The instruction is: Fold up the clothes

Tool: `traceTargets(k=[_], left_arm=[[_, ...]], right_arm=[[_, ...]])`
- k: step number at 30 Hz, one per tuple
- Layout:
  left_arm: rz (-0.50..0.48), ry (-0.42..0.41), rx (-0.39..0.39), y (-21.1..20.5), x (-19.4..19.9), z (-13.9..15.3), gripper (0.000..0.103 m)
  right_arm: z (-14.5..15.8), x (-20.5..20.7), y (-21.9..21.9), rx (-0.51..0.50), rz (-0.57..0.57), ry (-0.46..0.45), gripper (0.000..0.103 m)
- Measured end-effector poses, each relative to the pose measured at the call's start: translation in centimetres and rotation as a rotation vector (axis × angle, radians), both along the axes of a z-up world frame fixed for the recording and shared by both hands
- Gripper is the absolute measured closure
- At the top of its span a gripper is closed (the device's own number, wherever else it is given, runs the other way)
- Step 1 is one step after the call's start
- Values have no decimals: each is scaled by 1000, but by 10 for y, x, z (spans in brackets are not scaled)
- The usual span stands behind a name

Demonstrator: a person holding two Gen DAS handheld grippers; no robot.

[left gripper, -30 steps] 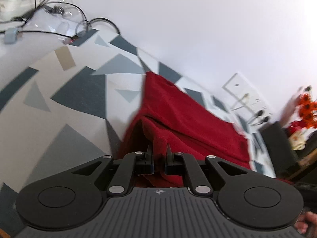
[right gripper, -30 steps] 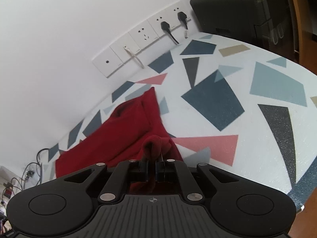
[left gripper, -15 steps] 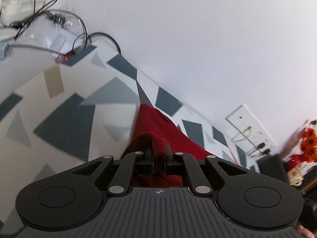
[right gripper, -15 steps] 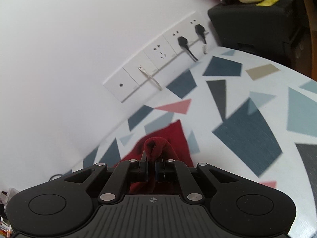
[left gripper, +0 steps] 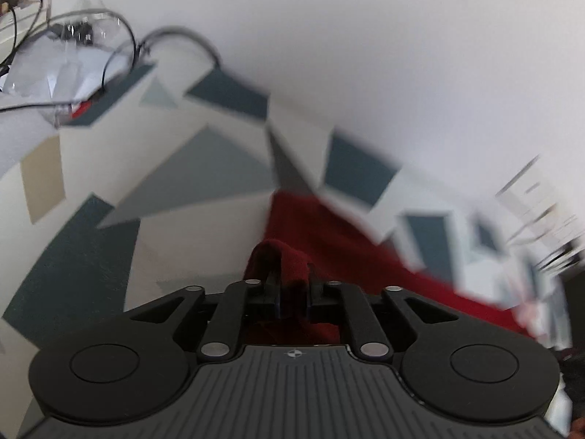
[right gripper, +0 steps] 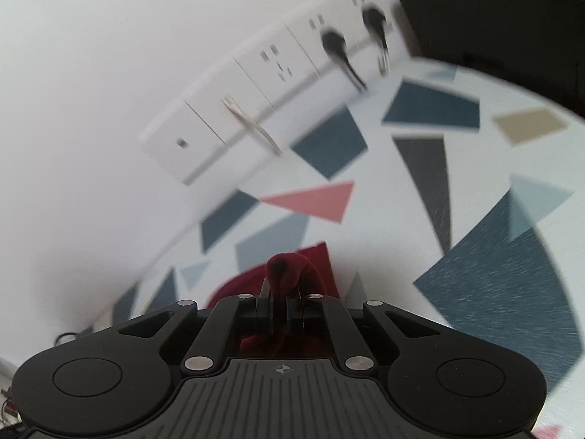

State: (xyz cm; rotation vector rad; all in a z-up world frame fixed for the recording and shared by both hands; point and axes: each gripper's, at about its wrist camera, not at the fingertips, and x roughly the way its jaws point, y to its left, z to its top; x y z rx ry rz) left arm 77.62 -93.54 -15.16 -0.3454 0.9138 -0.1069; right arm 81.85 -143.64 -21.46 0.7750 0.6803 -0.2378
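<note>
A white wall (right gripper: pixel 109 73) rises behind a table (right gripper: pixel 384 226) patterned with coloured triangles. A row of sockets (right gripper: pixel 270 69) holds two black plugs (right gripper: pixel 334 42). Cables (left gripper: pixel 120 40) trail at the table's far corner.

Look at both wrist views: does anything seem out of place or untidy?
Only the far left corner of the table stands out: tangled cables and crumpled clear plastic lie there. The red garment looks fine.

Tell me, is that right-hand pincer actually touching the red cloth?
Touching. The right wrist view shows the right gripper with a bunch of the red cloth pinched between its jaws.
</note>
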Motion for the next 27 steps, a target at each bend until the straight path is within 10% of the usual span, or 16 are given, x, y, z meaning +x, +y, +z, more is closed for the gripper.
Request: traceTargets(k=[6,10,15,20,27], left_arm=[[-64,-106,61,-3,-3,21,28],[-160,-185,149,-7,-23,40,25],[-244,-201,205,-28,-60,34,25],[-318,-198,324,-62,-94,11,25],[-323,-125,340,-73,-82,-19,21]], right_arm=[[-8,9,17,-138,38,16,69],[10,-8,28,-225,62,9,7],[14,-26,30,-185,80,54,14],[8,-31,94,-601,294,125,15],[-14,-17,145,-746,498,134,14]])
